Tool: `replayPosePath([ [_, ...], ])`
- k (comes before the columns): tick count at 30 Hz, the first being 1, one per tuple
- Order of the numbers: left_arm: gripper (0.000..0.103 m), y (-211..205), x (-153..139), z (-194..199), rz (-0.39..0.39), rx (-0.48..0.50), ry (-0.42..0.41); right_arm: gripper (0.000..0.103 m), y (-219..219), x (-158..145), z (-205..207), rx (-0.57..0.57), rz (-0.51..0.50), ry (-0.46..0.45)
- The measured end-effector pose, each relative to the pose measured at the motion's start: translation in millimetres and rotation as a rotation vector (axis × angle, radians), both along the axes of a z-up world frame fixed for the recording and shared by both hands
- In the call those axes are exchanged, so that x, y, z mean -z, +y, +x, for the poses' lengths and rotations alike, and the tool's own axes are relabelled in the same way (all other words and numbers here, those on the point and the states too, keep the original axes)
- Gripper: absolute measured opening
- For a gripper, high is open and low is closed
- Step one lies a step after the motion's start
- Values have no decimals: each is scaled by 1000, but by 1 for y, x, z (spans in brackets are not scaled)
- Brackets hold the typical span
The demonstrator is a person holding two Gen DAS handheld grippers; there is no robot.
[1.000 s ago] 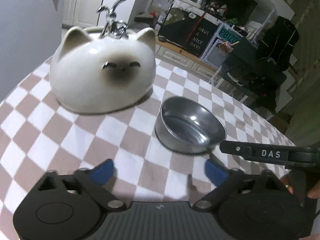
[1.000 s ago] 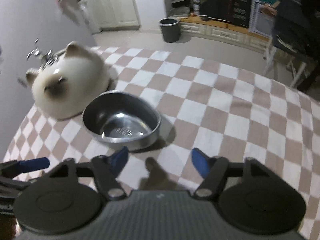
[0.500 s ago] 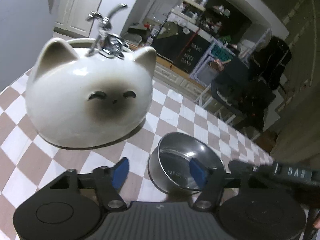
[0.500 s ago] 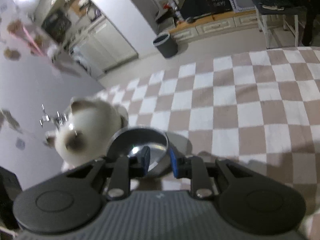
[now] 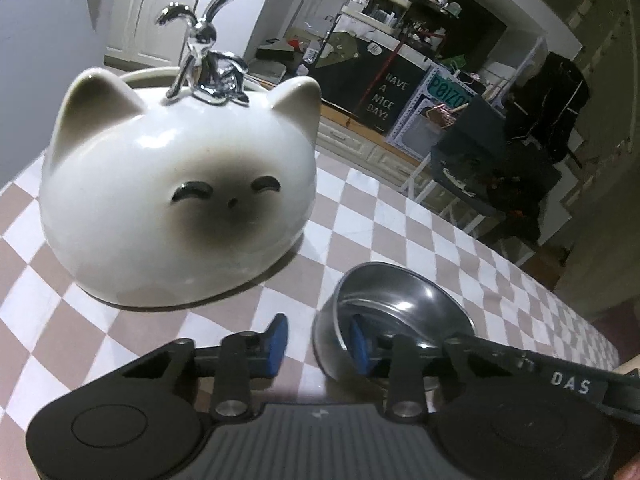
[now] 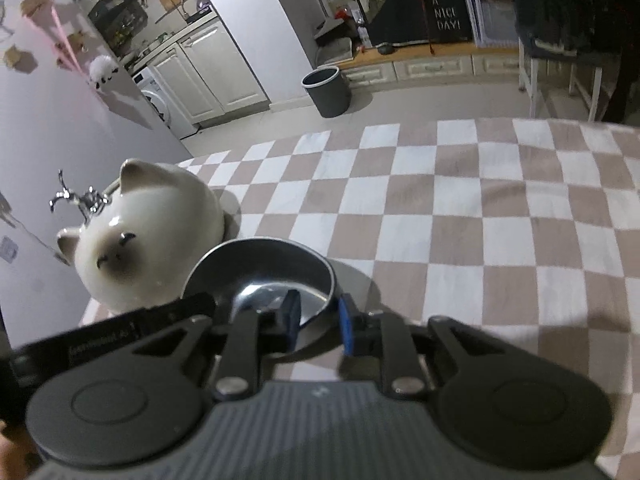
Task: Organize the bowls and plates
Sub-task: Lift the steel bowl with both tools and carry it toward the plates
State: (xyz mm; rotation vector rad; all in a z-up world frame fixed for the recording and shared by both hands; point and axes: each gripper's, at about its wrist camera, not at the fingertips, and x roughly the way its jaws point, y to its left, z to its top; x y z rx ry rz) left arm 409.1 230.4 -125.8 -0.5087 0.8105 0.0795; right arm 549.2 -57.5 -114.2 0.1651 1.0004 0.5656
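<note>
A small steel bowl [image 5: 400,300] [image 6: 260,268] sits on the checked tablecloth beside a white cat-shaped ceramic bowl [image 5: 180,200] [image 6: 152,240]. My left gripper [image 5: 318,344] straddles the steel bowl's near-left rim, one blue pad outside and one inside. Its jaws are closing, and a gap still shows at the outer pad. My right gripper [image 6: 318,320] straddles the rim on the opposite side, one pad inside and one just outside. Its jaws are closing too, with the wall between them and a gap at the inner pad.
A silver rabbit figure [image 5: 204,64] [image 6: 76,198] stands on top of the cat bowl. The checked tablecloth [image 6: 460,220] stretches away to the right. Beyond the table are a grey bin [image 6: 328,92], white cabinets and dark shelves.
Both pairs of jaws have narrowed from wide apart to close around the steel bowl's rim. The left gripper moved forward towards the cat bowl and the steel bowl. The right gripper rolled.
</note>
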Motion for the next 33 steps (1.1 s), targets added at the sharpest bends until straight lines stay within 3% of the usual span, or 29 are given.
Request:
replayPosePath([
  [1,18,-1,0,1,-7,8,-1,23,0,-1,-1,2,-5,-7],
  [5,17,-11,-5,-1,44,31,11,21,-2,-8,-8,15,-22,-19],
  [15,16,-30,-39,-29,9,54,-36,18,-21,-50,-40,-8,-68,-138],
  [20,16,-46,-68,-52,-23,73,-93,16,-47,-72,-61,15,-61,-175],
  [33,16,-115,-141,-112,-1,185,-240,15,-143,-123,-125,98,46,-191],
])
